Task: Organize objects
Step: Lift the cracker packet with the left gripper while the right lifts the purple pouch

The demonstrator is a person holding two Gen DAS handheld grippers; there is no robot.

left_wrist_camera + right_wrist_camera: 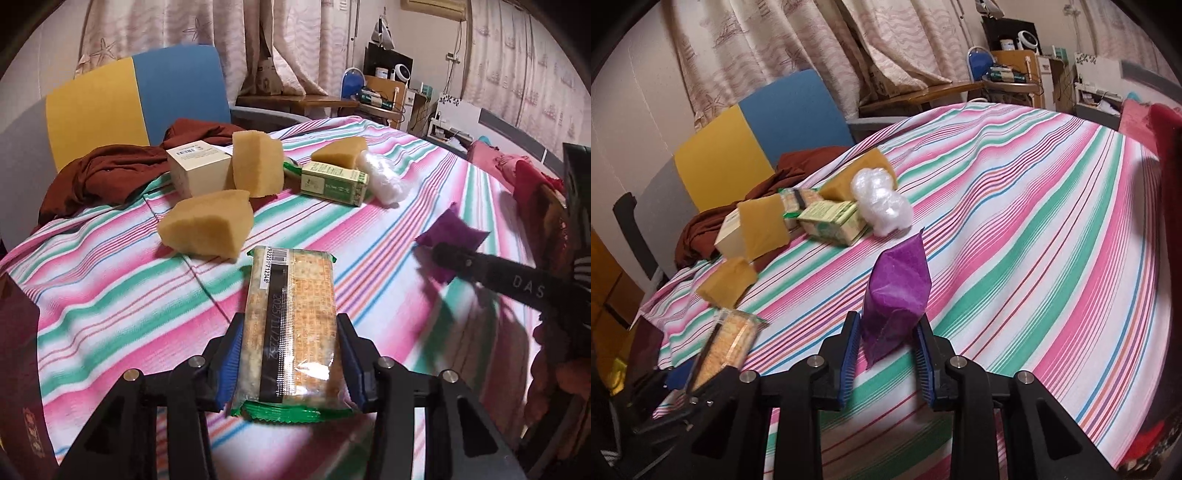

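A clear packet of crackers (pixel 291 314) with a green end seam sits lengthwise between the blue pads of my left gripper (pixel 291 354), which is shut on it and holds it above the striped tablecloth (pixel 110 295). The same packet (pixel 729 339) shows at the lower left of the right wrist view. My right gripper (pixel 888 339) is shut on the lower end of a small purple pouch (pixel 897 291), which stands up between the pads. In the left wrist view that pouch (pixel 450 232) hangs at the right, pinched by the right gripper (pixel 443 254).
At the back of the table lie three tan sponge blocks (pixel 207 225) (pixel 258 164) (pixel 338 149), a white box (pixel 197 168), a green carton (pixel 332 182) and a wad of clear plastic (pixel 382 182). A maroon cloth (pixel 107 173) drapes off the left edge before a yellow-and-blue chair (pixel 129 99).
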